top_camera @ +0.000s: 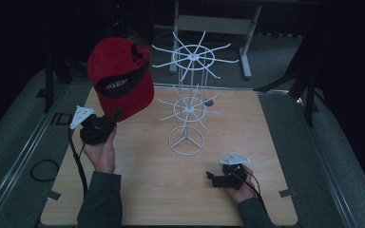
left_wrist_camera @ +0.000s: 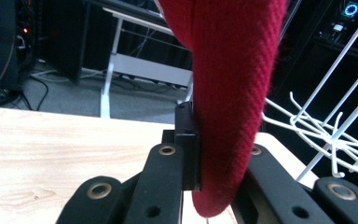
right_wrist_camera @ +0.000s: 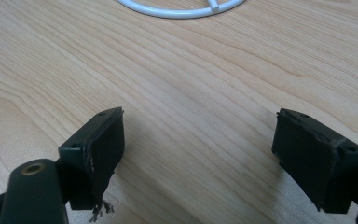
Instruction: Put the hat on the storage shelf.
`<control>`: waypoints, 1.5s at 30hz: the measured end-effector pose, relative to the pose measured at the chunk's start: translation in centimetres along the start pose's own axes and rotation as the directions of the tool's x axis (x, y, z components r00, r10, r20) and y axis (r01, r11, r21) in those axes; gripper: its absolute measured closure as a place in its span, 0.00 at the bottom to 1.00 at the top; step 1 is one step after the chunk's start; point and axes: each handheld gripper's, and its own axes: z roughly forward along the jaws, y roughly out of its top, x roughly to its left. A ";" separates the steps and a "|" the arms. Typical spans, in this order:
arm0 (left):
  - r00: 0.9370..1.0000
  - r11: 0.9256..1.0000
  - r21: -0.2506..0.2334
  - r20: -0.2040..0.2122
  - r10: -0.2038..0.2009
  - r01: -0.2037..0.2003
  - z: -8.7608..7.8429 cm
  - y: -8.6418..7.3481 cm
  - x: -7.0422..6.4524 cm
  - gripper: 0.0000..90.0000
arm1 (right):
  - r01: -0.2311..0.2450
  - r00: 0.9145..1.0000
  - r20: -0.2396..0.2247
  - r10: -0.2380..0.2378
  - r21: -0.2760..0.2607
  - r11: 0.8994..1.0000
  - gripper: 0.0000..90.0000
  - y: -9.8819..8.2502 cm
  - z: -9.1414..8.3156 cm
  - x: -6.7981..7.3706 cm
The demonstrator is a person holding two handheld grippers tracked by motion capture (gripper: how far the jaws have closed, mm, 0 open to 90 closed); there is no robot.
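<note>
Dark room all round, with grey carpet and a metal frame behind; a pale wooden bench (top_camera: 247, 142) sits lit in the middle, carrying a white wire rack (top_camera: 188, 102) with two tiers of hooked arms rising from a ring base; the work in hand looks to be hanging a red cap (top_camera: 121, 76) on that rack, and by my reading it is roughly halfway: the cap is off the bench and raised in the air, just left of the rack's upper arms but apart from them, so the carry across and the hooking on are left to do; the left tongs (top_camera: 111, 118) are clamped on the cap's lower edge, and the left gripper view shows the red twill (left_wrist_camera: 230, 93) pinched between the black pads, with the rack's white wires (left_wrist_camera: 326, 130) off to one side; the right tongs (top_camera: 211, 178) rest low near the front of the bench with jaws standing wide apart and nothing between them, bare wood and a curve of the rack's base ring (right_wrist_camera: 182, 11) ahead of them; the cap is bright red woven cloth, its crown bulging upward, a dark band with small white lettering across it, too small to read, and a dark patch near the top
</note>
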 end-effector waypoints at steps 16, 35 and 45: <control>1.000 0.999 -0.045 0.003 0.012 -0.011 -0.5 1.4 -1.1 0.96 | -0.003 1.000 0.001 0.003 0.001 1.000 0.19 0.0 0.0 0.0; 0.999 0.996 -0.082 0.019 0.026 -0.024 -0.9 2.7 -1.9 0.96 | -0.001 1.000 0.000 0.001 0.002 1.000 0.19 0.0 0.0 0.0; 0.999 0.994 -0.103 0.031 0.038 -0.034 -1.2 3.3 -2.5 0.96 | -0.001 1.000 0.000 0.001 0.001 1.000 0.19 0.0 0.0 0.0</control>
